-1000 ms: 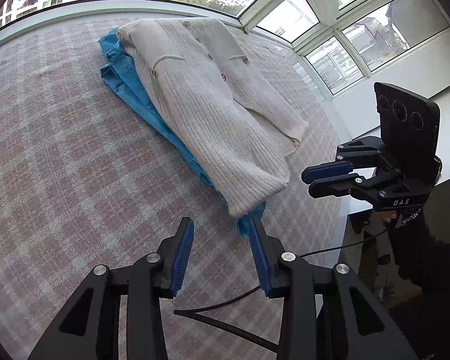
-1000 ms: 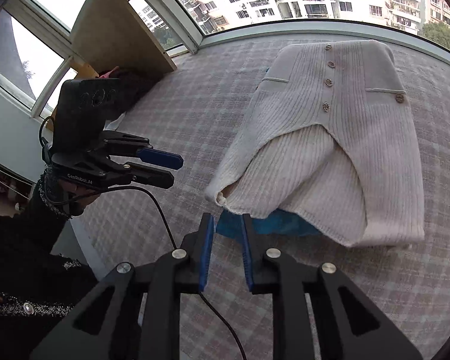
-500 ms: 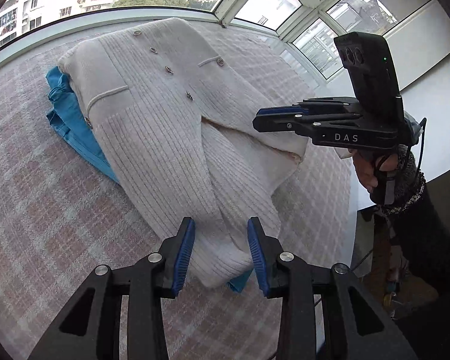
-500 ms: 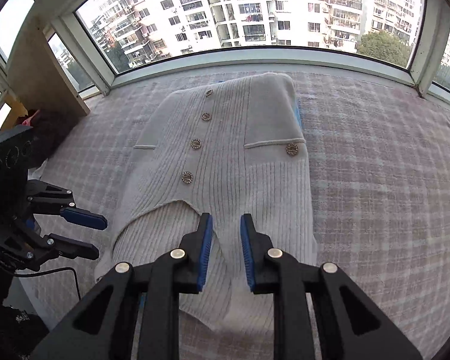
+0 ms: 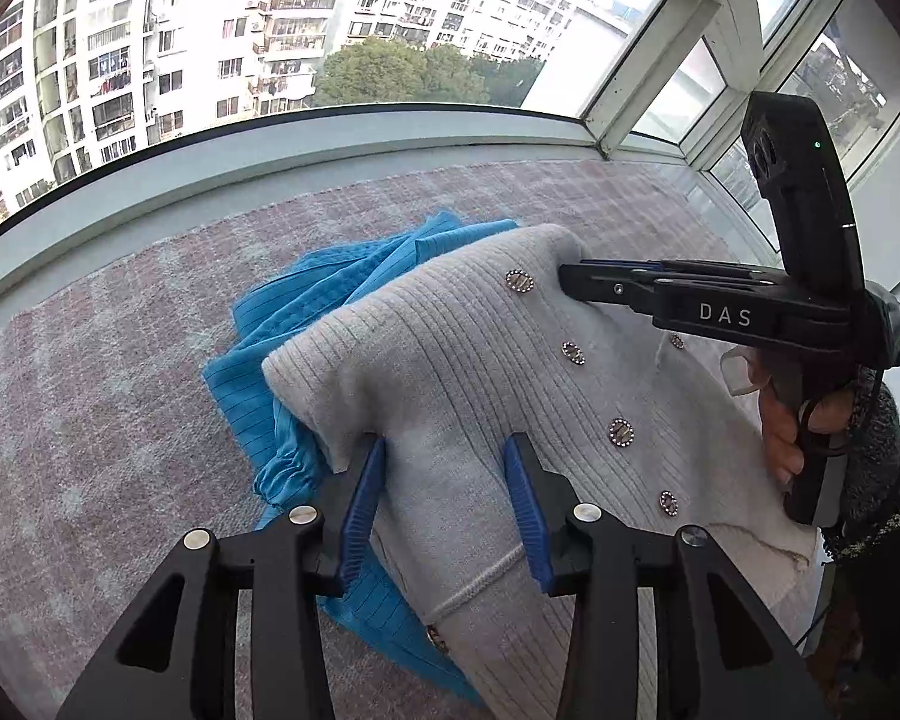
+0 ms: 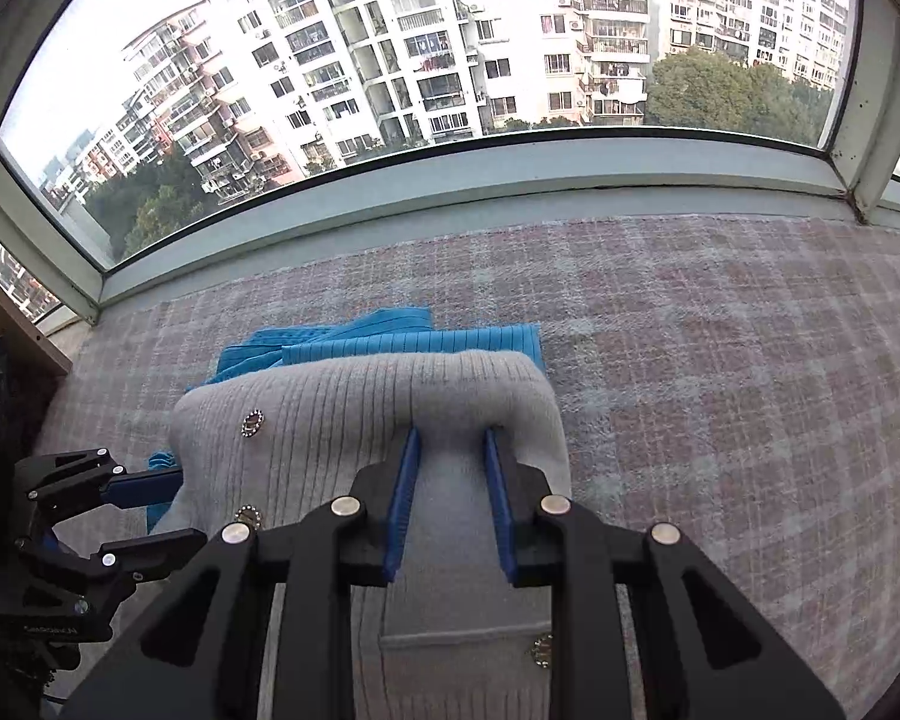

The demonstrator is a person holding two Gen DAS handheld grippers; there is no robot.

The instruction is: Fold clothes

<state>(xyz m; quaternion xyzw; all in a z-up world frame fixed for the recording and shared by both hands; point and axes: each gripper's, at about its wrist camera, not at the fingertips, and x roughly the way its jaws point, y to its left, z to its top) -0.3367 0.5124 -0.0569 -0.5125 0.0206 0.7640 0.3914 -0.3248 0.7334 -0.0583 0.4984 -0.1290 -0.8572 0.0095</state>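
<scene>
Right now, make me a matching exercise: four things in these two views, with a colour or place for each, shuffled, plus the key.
Things:
1. cardigan
2. blue garment
3. blanket
4. left gripper

Descriptions:
A. pink-grey check, spread under everything
B. cream ribbed knit with sparkly buttons
C. poised over the cardigan's near shoulder, blue pads apart
D. lying beneath the cardigan, poking out at its far edge

Pairs: 1-B, 2-D, 3-A, 4-C

Both wrist views close, angled down — share cardigan (image 5: pixel 450 372), facing window.
</scene>
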